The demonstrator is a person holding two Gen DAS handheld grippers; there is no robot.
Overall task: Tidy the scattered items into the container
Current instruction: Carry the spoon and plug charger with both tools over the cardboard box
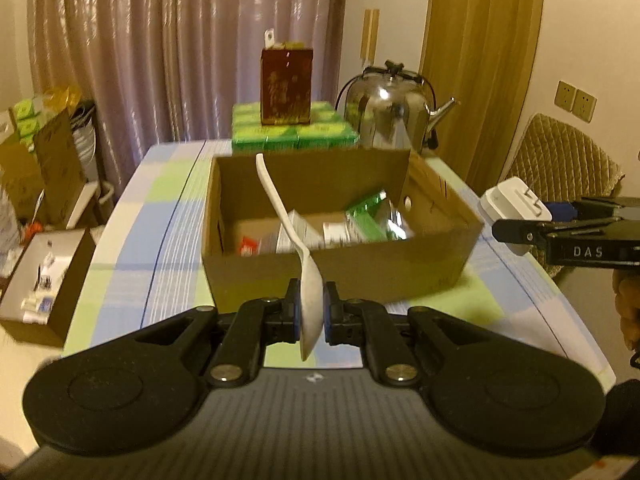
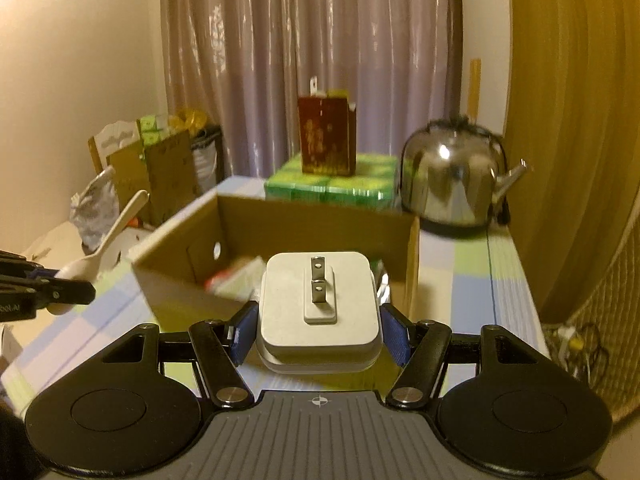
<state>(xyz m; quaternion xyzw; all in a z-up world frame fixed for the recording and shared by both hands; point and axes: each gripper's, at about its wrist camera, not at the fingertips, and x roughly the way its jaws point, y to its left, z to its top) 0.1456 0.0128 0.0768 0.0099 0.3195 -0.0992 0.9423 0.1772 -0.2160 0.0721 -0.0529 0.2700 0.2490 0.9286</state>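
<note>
My left gripper [image 1: 311, 312] is shut on the bowl of a white plastic spoon [image 1: 310, 292], whose handle rises up and away over the near wall of the cardboard box [image 1: 340, 268]. My right gripper [image 2: 320, 320] is shut on a white plug adapter [image 2: 319, 304] with its two metal prongs facing up, held in front of the cardboard box [image 2: 280, 220]. Several small packets, green, white and red, lie inside the box. From the left wrist view the right gripper [image 1: 520, 222] with the adapter [image 1: 512, 200] shows at the right edge; the spoon [image 2: 104, 248] shows at the left of the right wrist view.
Behind the box stand a green pack [image 1: 294, 130] with a dark red carton [image 1: 286, 86] on top and a steel kettle [image 1: 390, 108]. A checked cloth [image 1: 160, 248] covers the table. Open boxes and bags crowd the floor at left [image 1: 44, 276]. A padded chair [image 1: 560, 164] stands at right.
</note>
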